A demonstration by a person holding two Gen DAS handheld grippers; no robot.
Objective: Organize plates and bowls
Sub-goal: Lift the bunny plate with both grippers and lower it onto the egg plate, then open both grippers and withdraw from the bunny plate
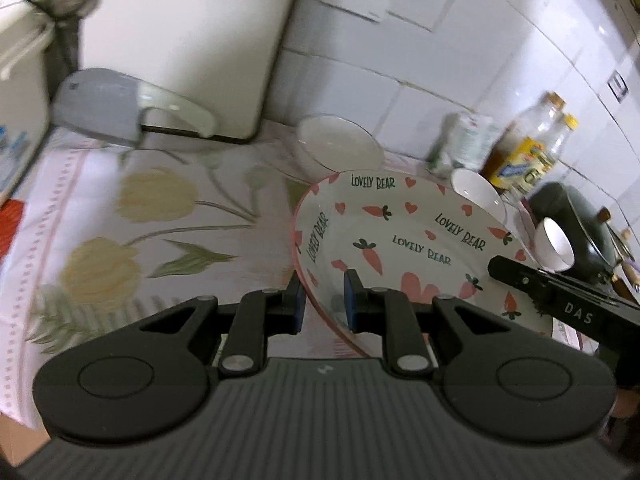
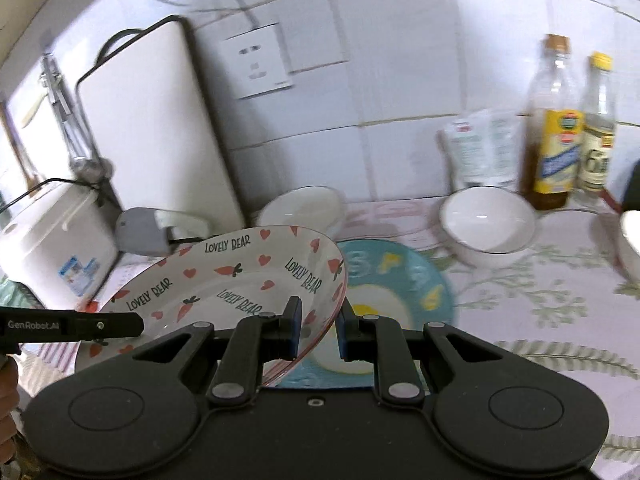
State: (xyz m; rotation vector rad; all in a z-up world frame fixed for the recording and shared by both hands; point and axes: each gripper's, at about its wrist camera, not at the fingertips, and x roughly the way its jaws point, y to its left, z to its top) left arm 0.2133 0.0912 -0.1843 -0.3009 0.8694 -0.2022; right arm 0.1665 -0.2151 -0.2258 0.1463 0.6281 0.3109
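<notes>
plate [image 1: 404, 240] rim sits between the pads of left tool [image 1: 325, 300] and right tool [image 2: 318, 330], both clamped on it; uneven pull may tilt it onto the blue plate [image 2: 400, 276] on the surface [image 2: 540, 280].

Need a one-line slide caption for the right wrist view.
Both grippers hold the tilted Lovely Bear plate by opposite rims above a blue plate.

Both grippers are matte black, the left gripper [image 1: 324, 298] and right gripper [image 2: 318, 326] alike: blue pads on the fingers [image 1: 352, 300], silver pivot screws, round discs on ribbed bodies. White lettering reads "DAS" and "GenRobot.AI".
</notes>
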